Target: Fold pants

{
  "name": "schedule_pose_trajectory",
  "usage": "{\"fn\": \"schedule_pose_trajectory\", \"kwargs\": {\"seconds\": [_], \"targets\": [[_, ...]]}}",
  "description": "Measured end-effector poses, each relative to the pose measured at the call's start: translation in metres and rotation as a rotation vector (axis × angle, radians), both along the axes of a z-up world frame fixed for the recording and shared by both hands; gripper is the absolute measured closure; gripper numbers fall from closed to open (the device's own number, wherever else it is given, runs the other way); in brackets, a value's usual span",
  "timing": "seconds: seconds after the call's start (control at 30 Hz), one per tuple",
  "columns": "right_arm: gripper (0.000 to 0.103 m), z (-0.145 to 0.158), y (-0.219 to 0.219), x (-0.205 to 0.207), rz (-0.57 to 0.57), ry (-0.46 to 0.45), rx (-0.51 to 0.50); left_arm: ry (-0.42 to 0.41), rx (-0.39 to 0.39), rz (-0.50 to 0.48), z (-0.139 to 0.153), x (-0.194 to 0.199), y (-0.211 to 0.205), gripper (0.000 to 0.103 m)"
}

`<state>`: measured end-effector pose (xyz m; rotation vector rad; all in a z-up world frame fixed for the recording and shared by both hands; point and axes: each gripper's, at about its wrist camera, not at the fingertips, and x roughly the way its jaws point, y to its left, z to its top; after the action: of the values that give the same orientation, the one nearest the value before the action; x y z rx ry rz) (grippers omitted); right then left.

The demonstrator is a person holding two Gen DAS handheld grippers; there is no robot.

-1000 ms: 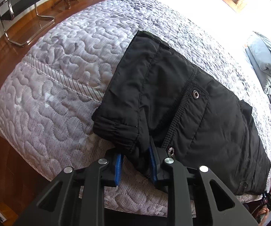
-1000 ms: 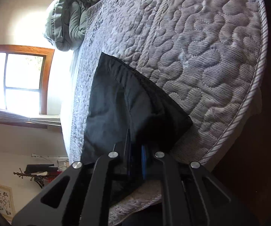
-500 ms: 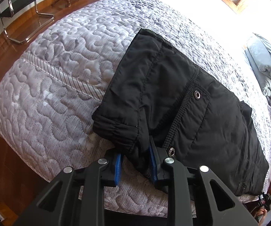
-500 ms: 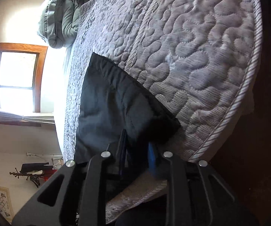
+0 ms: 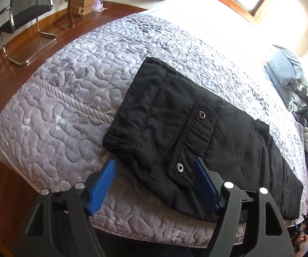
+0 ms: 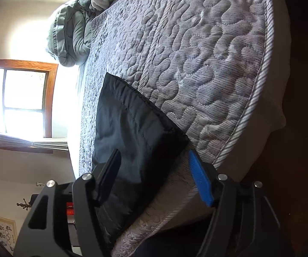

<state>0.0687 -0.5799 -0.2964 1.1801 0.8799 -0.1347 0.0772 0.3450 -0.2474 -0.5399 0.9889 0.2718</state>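
Black pants (image 5: 188,132) lie folded flat on the quilted grey bedspread (image 5: 68,111), filling the centre and lower right of the left wrist view, near the bed's lower edge. Two metal snaps show on the cloth, one mid-frame, one lower down by the waistband corner. Left gripper (image 5: 154,167): jaws spread wide and opening, blue pads on either side of the near corner of the pants. The left pad sits clear over the bedspread; the right pad stands just beside the snap flap, whether touching it I cannot tell. Cloth lies between the jaws but is not pinched. Right gripper (image 6: 154,156): jaws also spread and opening, in the lower middle of the right wrist view. The dark left pad is over the pants (image 6: 132,132); the blue right pad is over the bedspread, just off the cloth's corner. The corner of the pants lies between the jaws, not pinched. A green-grey duvet (image 6: 72,30) is bunched at the upper left of that view. A window (image 6: 18,98) is at the left. A chair (image 5: 25,10) stands on the wood floor, upper left of the left wrist view.
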Motion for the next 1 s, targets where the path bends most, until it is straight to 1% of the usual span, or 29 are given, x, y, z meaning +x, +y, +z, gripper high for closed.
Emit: {"fn": "schedule_pose_trajectory", "kwargs": {"seconds": [0.2, 0.3, 0.5, 0.57, 0.67, 0.7, 0.8, 0.83, 0.87, 0.9, 0.93, 0.97, 1.0], "targets": [[0.038, -0.014, 0.004, 0.005, -0.001, -0.002, 0.024, 0.005, -0.003, -0.014, -0.001, 0.003, -0.013, 0.023], [0.038, -0.020, 0.003, 0.006, -0.010, -0.014, 0.037, 0.014, -0.008, -0.014, -0.007, 0.008, -0.018, 0.022], [0.038, -0.028, 0.000, 0.007, -0.032, -0.099, 0.077, 0.033, -0.017, 0.015, -0.022, 0.013, -0.023, 0.022], [0.038, -0.030, 0.000, 0.006, -0.031, -0.119, 0.075, 0.032, -0.016, 0.028, -0.027, 0.012, -0.025, 0.021], [0.046, -0.028, 0.002, 0.004, -0.027, -0.145, 0.069, 0.013, -0.028, 0.059, -0.031, 0.011, -0.027, 0.021], [0.047, -0.026, 0.004, 0.005, -0.010, -0.156, 0.063, 0.007, -0.028, 0.070, -0.032, 0.011, -0.028, 0.021], [0.047, -0.027, 0.007, 0.011, 0.012, -0.149, 0.059, -0.014, -0.023, 0.100, -0.035, 0.011, -0.030, 0.019], [0.050, -0.028, 0.007, 0.013, 0.006, -0.144, 0.064, -0.019, -0.020, 0.112, -0.036, 0.010, -0.031, 0.018], [0.057, -0.030, 0.007, 0.014, -0.004, -0.140, 0.073, -0.024, -0.020, 0.125, -0.036, 0.009, -0.032, 0.017], [0.060, -0.030, 0.007, 0.016, -0.006, -0.141, 0.079, -0.028, -0.023, 0.140, -0.038, 0.008, -0.033, 0.017], [0.074, -0.029, 0.008, 0.017, -0.002, -0.138, 0.073, -0.028, -0.025, 0.151, -0.039, 0.007, -0.034, 0.017], [0.078, -0.027, 0.010, 0.018, 0.005, -0.133, 0.060, -0.030, -0.026, 0.159, -0.039, 0.007, -0.034, 0.017], [0.080, -0.023, 0.012, 0.019, 0.010, -0.131, 0.042, -0.040, -0.029, 0.171, -0.038, 0.005, -0.034, 0.017]]}}
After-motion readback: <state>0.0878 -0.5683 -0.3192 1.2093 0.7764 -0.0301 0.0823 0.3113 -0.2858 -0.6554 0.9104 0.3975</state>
